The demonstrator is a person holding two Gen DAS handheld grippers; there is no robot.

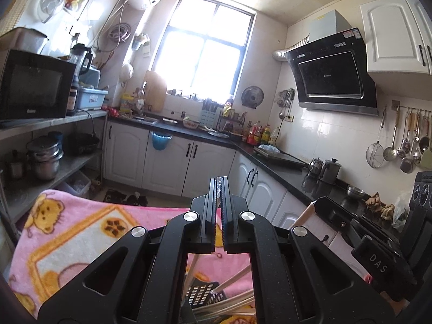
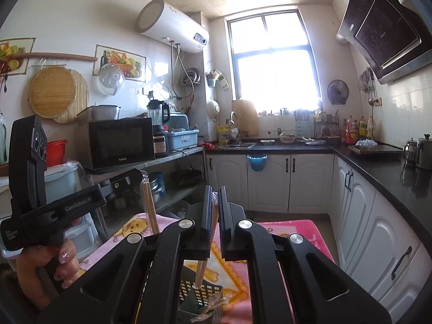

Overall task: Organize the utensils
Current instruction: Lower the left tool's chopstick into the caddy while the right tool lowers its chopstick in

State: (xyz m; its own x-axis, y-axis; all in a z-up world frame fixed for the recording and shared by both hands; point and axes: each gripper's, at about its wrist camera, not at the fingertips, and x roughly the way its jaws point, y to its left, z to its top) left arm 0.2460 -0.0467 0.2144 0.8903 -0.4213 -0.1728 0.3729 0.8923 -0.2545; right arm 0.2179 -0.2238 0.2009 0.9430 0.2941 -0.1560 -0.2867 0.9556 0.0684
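My left gripper point(image 1: 219, 182) is shut on a pair of plastic-wrapped wooden chopsticks point(image 1: 190, 271) that hang down toward a black perforated utensil basket point(image 1: 203, 295); it also shows in the right wrist view point(image 2: 136, 174) with the chopsticks point(image 2: 149, 210). My right gripper point(image 2: 215, 190) is shut on another wrapped pair of chopsticks point(image 2: 201, 272), whose lower tip sits at the basket point(image 2: 201, 295). More wrapped chopsticks point(image 1: 229, 306) lie in and beside the basket. Everything is above a pink cartoon blanket point(image 1: 75, 232).
White cabinets with a black countertop point(image 2: 378, 172) run along the right and back. A shelf with a microwave point(image 2: 118, 141) and pots stands at the left. The person's hand point(image 2: 46, 272) holds the left gripper.
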